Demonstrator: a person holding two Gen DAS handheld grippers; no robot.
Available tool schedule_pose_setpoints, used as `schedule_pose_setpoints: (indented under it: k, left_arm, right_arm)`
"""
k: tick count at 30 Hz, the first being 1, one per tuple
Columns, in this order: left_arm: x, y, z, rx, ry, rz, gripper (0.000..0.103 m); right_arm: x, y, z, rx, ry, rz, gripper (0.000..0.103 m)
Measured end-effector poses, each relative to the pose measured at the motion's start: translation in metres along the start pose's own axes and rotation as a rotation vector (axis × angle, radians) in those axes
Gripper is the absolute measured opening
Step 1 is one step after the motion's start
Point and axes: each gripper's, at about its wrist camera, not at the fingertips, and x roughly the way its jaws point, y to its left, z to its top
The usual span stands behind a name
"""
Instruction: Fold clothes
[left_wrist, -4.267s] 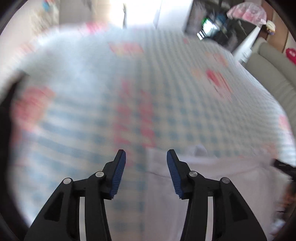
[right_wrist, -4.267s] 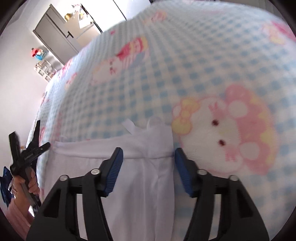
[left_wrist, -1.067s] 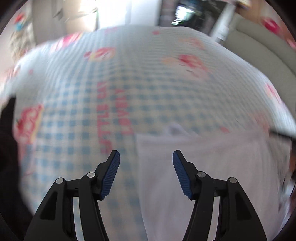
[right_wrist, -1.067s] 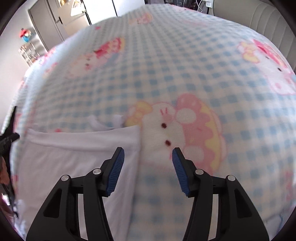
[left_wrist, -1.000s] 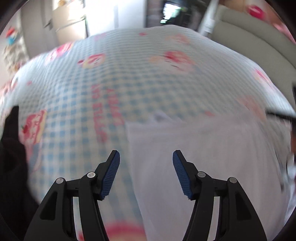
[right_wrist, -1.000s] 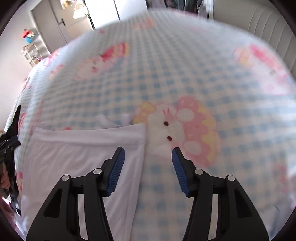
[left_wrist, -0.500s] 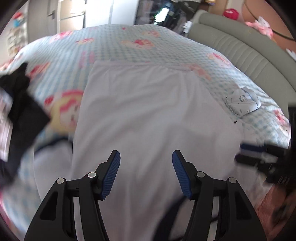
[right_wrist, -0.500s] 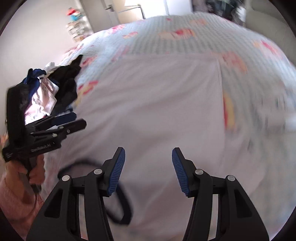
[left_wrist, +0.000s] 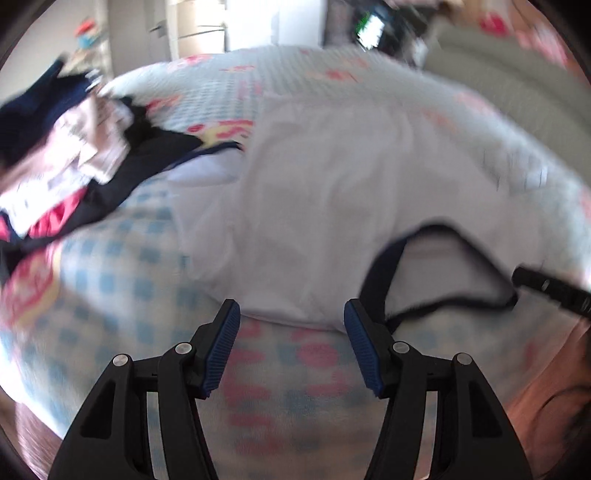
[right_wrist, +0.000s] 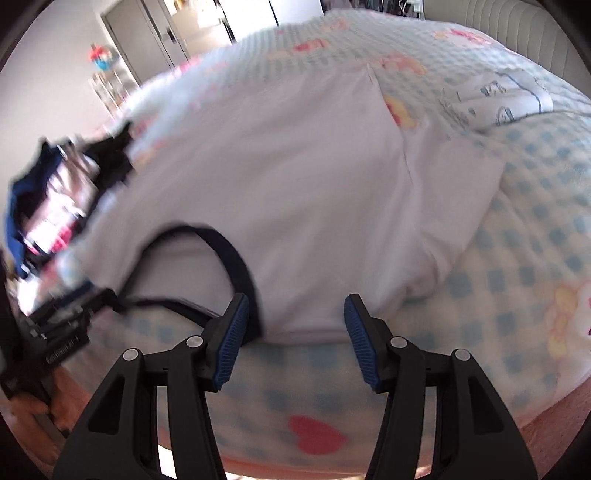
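Note:
A white T-shirt (left_wrist: 332, 184) with a dark navy collar (left_wrist: 380, 273) lies flat on the blue-checked bed cover (left_wrist: 122, 273), collar toward me. It also shows in the right wrist view (right_wrist: 295, 184), with its collar (right_wrist: 236, 258) at the near edge. My left gripper (left_wrist: 291, 347) is open and empty, just short of the shirt's left shoulder. My right gripper (right_wrist: 295, 339) is open and empty, at the shirt's right shoulder beside the collar. The right gripper's tip (left_wrist: 546, 288) shows at the right of the left wrist view.
A heap of dark, pink and white clothes (left_wrist: 62, 140) lies on the bed left of the shirt, also in the right wrist view (right_wrist: 55, 192). A folded white printed garment (right_wrist: 495, 99) lies far right. A padded headboard (left_wrist: 498, 85) runs along the right.
Both grippers have pulled back from the shirt's far hem to its collar end at the near bed edge. They stay open and empty.

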Motion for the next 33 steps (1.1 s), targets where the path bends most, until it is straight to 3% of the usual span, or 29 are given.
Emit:
schedule_pose_setpoints:
  k: [3,7,8,11,13,15,21,25,33]
  left_arm:
    - [-0.004,0.003,0.009,-0.036,-0.023,-0.047,0.061]
    - [0.002,-0.014,0.015,-0.001,-0.028,-0.098,0.061]
    - [0.009,-0.019,0.014,0.016,-0.003,-0.088,0.061]
    - [0.032,-0.02,-0.004,0.057,0.086,0.099,0.063]
    - [0.031,-0.014,-0.018,0.014,0.084,0.102,0.065]
    - [0.019,-0.013,-0.019,-0.034,0.057,0.055,0.063]
    - [-0.008,-0.046,0.01,0.012,-0.068,-0.127,0.063]
    - [0.009,-0.081,0.035,0.097,-0.046,-0.179,0.063]
    - [0.041,-0.146,0.023,0.148,0.072,-0.291,0.063]
  right_arm:
    - [0.001,0.006,0.007,-0.03,-0.013,-0.026,0.055]
    - [-0.002,-0.007,-0.004,0.007,-0.007,-0.002,0.055]
    - [-0.003,-0.011,-0.007,0.016,-0.006,0.003,0.055]
    - [-0.005,-0.021,-0.015,0.044,-0.002,0.021,0.056]
    - [-0.007,-0.027,-0.02,0.063,0.001,0.033,0.056]
    - [-0.009,-0.034,-0.026,0.081,0.003,0.044,0.055]
    - [-0.019,-0.055,-0.029,0.137,-0.031,0.046,0.056]
    - [-0.018,-0.062,-0.026,0.144,-0.035,0.001,0.056]
    - [-0.037,-0.106,-0.014,0.253,-0.043,-0.073,0.056]
